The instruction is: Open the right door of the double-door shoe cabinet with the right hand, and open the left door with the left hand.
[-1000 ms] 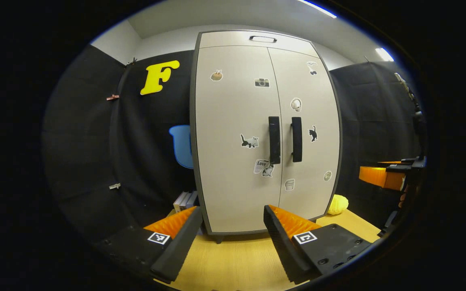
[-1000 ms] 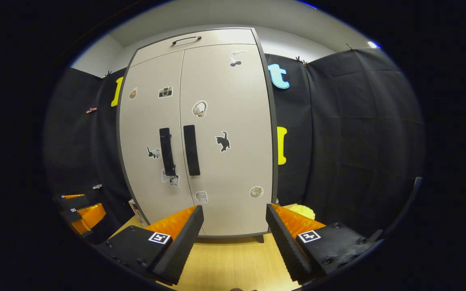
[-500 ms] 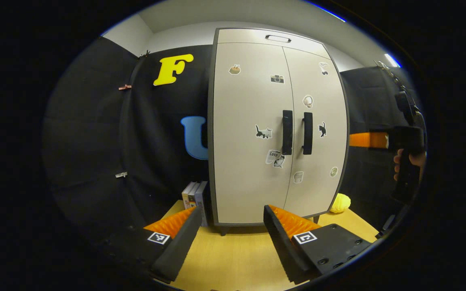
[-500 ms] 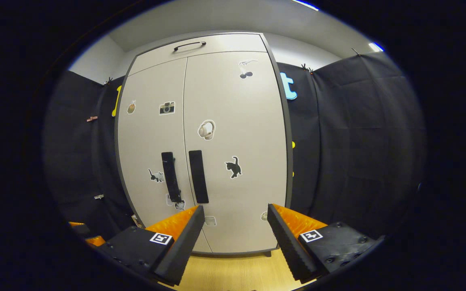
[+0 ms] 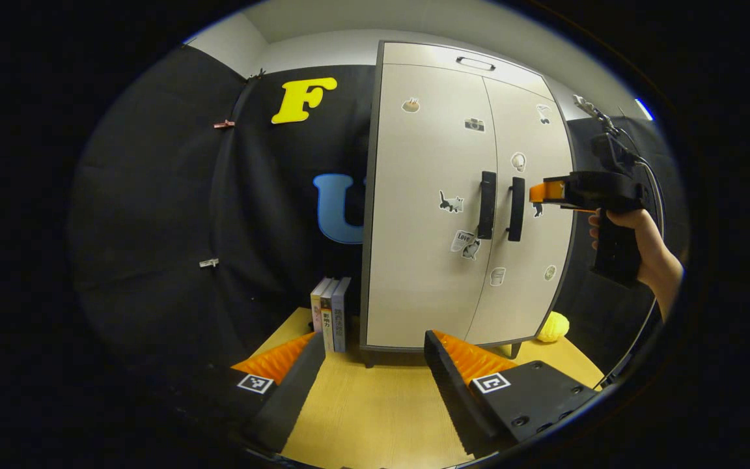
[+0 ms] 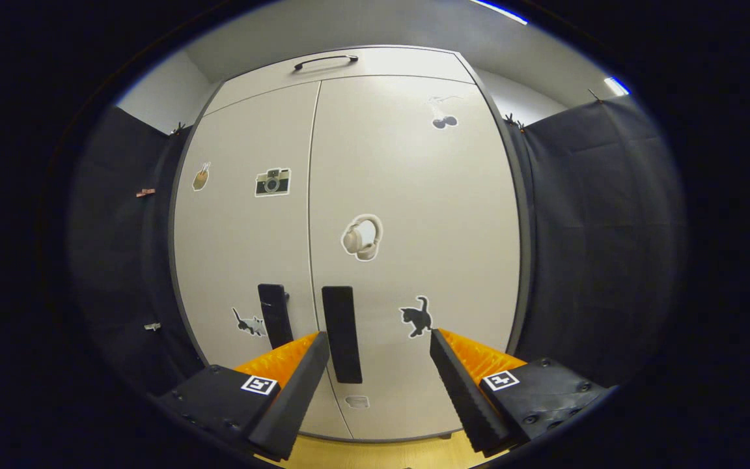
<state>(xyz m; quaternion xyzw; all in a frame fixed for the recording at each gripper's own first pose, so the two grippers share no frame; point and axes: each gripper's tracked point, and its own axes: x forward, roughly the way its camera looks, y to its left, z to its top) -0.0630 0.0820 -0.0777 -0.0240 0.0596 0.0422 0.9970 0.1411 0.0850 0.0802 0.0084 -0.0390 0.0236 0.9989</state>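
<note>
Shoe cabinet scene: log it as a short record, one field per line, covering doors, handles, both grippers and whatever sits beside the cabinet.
cabinet: double-door shoe cabinet standing on a wooden table
doors: left door and right door both closed
handles: left handle and right handle, vertical bars, neither gripped
right gripper: open, near the right handle, not touching it
left gripper: open, farther back from the cabinet
beside cabinet: books upright on its left; yellow object on its right
</note>
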